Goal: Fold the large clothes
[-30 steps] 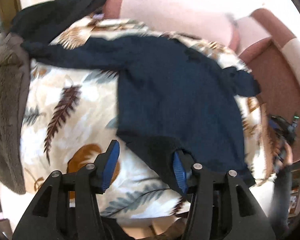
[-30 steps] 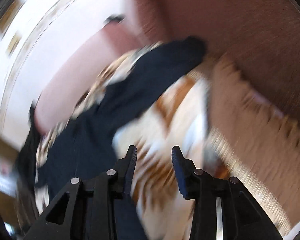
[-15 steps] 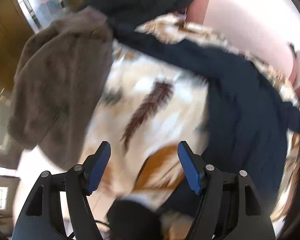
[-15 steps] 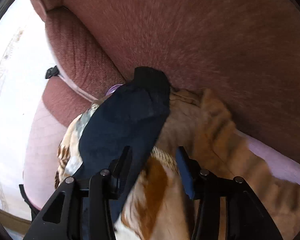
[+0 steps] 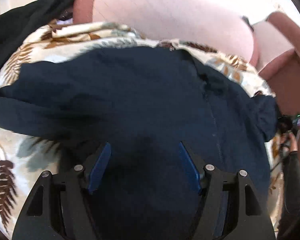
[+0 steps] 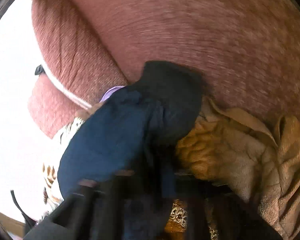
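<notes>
Two blue-padded fingers of the left gripper [image 5: 145, 166] stand wide apart over the dark navy knit sweater [image 5: 150, 100], nothing between them but the cloth beneath. That sweater lies spread on the cream leaf-print blanket [image 5: 50, 46], which shows along its far edge and at its left side. Beyond the blanket rises the pink ribbed sofa cushion [image 5: 170, 14]. One navy sleeve [image 6: 130, 132] reaches to the sofa back, a tan fleece throw [image 6: 240, 150] just beside it. The right gripper [image 6: 150, 182] is motion-blurred against that sleeve — its finger state cannot be told.
</notes>
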{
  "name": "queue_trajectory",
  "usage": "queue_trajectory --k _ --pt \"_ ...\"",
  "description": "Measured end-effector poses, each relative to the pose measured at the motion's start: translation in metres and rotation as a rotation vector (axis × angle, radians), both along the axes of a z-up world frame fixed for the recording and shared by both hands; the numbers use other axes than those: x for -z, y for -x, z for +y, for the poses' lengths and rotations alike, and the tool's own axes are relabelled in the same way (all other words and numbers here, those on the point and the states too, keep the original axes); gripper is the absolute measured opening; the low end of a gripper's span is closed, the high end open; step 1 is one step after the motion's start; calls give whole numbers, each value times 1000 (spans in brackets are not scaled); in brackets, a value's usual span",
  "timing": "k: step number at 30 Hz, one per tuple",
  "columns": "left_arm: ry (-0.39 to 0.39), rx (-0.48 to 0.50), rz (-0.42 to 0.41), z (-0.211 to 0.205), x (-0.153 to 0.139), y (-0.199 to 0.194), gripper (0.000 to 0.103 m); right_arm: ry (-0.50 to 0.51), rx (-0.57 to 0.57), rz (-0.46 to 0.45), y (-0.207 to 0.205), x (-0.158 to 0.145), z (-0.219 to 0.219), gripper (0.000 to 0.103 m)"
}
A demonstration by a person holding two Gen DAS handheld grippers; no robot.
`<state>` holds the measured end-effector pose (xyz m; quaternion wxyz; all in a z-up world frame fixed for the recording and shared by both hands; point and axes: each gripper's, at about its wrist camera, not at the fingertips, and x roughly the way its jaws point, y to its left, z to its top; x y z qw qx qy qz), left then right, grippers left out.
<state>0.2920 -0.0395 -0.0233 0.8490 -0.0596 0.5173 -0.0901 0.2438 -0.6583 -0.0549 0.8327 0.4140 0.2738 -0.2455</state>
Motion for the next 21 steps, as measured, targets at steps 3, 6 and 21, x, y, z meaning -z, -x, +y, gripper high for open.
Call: queue_trajectory --k 3,6,21 --pt "-35 6 -13 -3 8 8 69 46 36 -93 22 -28 9 4" --pt "-62 -13 1 8 17 14 69 122 32 -144 39 -56 25 4" --pt "50 -46 26 38 14 24 69 135 -362 -230 41 -139 214 3"
